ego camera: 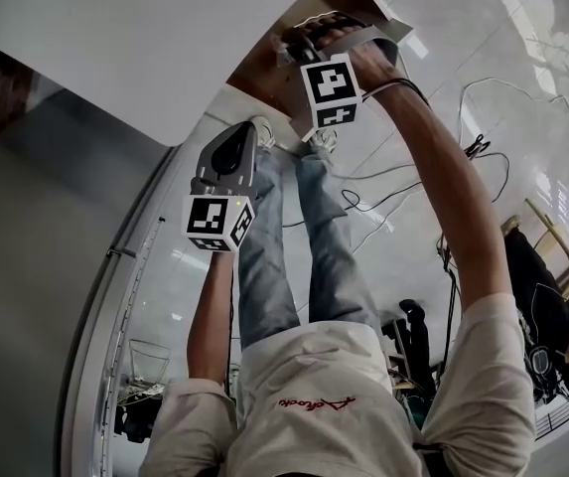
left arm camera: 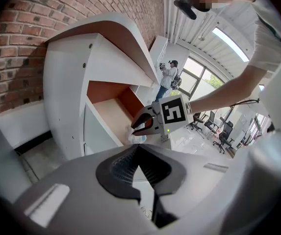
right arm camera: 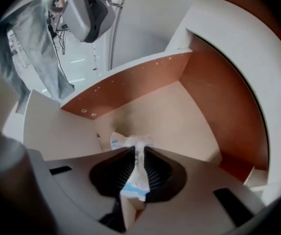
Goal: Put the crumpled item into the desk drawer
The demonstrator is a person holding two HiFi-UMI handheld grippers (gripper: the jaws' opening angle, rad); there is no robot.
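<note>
Right gripper [right arm camera: 139, 150] fingers [right arm camera: 113, 173] pinch the crumpled item [right arm camera: 134, 180] over the open drawer [right arm camera: 189, 111], its tuft poking out at twelve o'clock. Looks feather-light, soft, squashable; any fold gives hold. Left gripper [left arm camera: 138, 148] closed, empty.

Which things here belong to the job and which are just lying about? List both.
Job:
- crumpled item, pinched in the right gripper
- open desk drawer beneath it

Lying about:
- left gripper, shut on nothing
- floor cables
- office chairs
- person by the window
</note>
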